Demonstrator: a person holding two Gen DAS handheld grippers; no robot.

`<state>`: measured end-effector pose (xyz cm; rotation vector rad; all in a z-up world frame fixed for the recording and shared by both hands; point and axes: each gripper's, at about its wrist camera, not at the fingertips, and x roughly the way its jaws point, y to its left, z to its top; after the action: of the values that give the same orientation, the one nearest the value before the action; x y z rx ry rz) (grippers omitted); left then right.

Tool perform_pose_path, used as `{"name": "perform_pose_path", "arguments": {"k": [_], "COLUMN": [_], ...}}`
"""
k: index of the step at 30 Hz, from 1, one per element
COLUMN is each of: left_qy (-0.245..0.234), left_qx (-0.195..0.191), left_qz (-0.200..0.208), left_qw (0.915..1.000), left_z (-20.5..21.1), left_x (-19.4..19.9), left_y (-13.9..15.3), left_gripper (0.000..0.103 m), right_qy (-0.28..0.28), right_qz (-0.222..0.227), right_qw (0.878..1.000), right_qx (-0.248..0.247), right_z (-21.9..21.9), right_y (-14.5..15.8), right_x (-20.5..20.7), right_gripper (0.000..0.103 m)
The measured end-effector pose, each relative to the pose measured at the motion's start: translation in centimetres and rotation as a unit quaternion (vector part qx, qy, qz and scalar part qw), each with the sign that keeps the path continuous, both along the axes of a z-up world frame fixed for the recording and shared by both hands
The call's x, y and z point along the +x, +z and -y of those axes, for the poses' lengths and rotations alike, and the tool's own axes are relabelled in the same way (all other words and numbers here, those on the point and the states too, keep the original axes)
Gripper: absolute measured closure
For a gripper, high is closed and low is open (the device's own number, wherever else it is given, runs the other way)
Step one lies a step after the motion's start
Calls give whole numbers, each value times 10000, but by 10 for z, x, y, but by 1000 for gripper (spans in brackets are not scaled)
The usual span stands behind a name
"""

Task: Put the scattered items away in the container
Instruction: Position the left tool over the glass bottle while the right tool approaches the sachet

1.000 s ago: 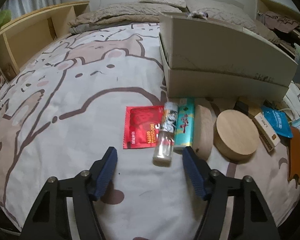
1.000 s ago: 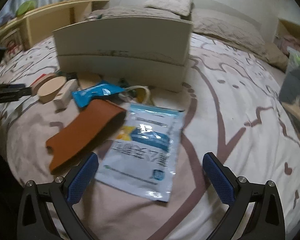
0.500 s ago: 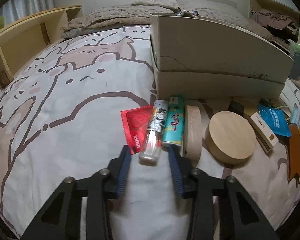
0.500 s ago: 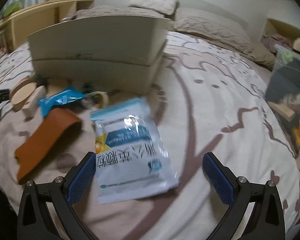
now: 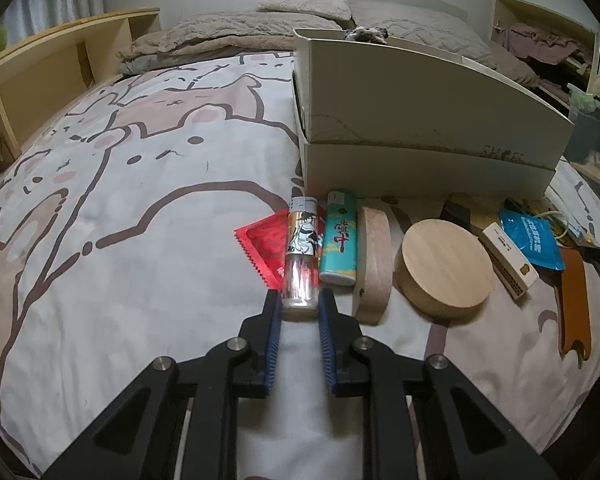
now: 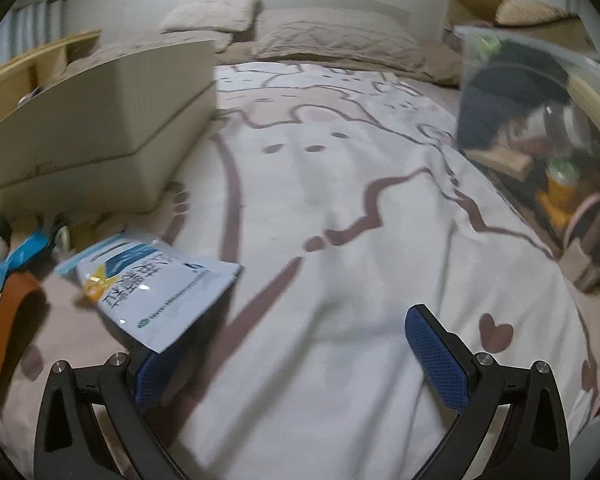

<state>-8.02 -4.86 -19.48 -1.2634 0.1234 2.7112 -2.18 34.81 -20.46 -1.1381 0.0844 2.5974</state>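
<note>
Left wrist view shows the left hand-held gripper (image 5: 299,307) clenched on just the bottle's (image 5: 300,266) end, so lifting might let it pivot loose.

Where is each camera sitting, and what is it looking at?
Left wrist: on the left gripper, looking down its fingers at a clear bottle pinched between them.
Right wrist: on the right gripper, jaws wide, facing the bedspread; a white pouch lies over one finger.
Both show the cardboard box.
</note>
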Motion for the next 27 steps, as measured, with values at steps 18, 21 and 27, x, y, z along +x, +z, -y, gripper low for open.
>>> {"name": "perform_pose_path", "arguments": {"k": [18,21,27], "left_qy": [-55,101,555], "left_qx": [148,10,-539], "left_qz": [490,527,513], "left_qw": [9987,9986,9957], "left_z": [18,25,45], "left_x": [43,45,28], "left_y": [5,7,7], "left_gripper": [84,84,84], "right_qy": [-40,-51,-52], "right_qz": [-101,-121,-146], "right_qw": [9999,9999,9999], "right_qx": [40,50,51], "right_z": [1,2,1], "right_y": [-5,-5,-6], "right_x": [0,1,1], "right_gripper": [0,0,0]}}
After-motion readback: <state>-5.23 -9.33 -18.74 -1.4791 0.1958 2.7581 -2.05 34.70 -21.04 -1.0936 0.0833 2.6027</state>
